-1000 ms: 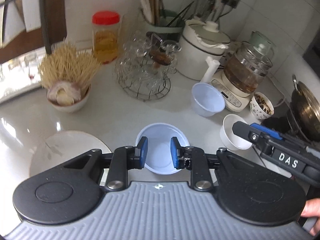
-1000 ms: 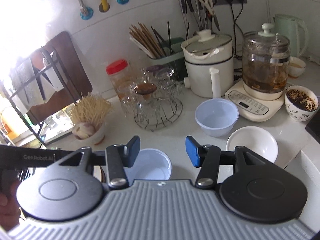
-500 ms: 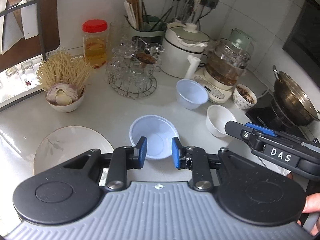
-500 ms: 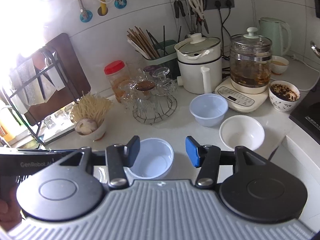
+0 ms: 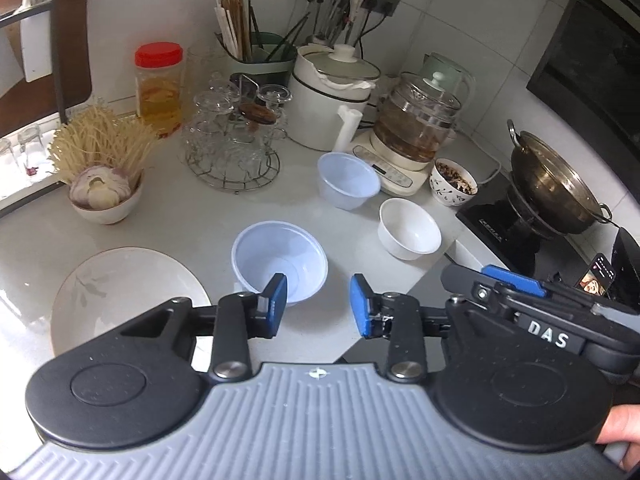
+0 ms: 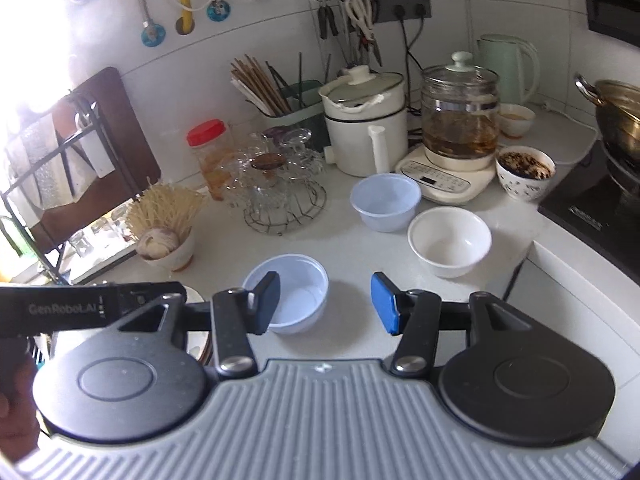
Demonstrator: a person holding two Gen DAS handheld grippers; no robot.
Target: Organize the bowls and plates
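Left wrist view: three empty bowls [image 5: 279,261], one plate [image 5: 120,292].

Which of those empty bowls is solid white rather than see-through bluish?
The white bowl at the counter's right edge; the two plastic bowls are translucent bluish.

Daylight floods in from the upper left of the right wrist view, blown out to white glare. Both views are sharp, soft-shadowed, with fisheye bending at the edges.
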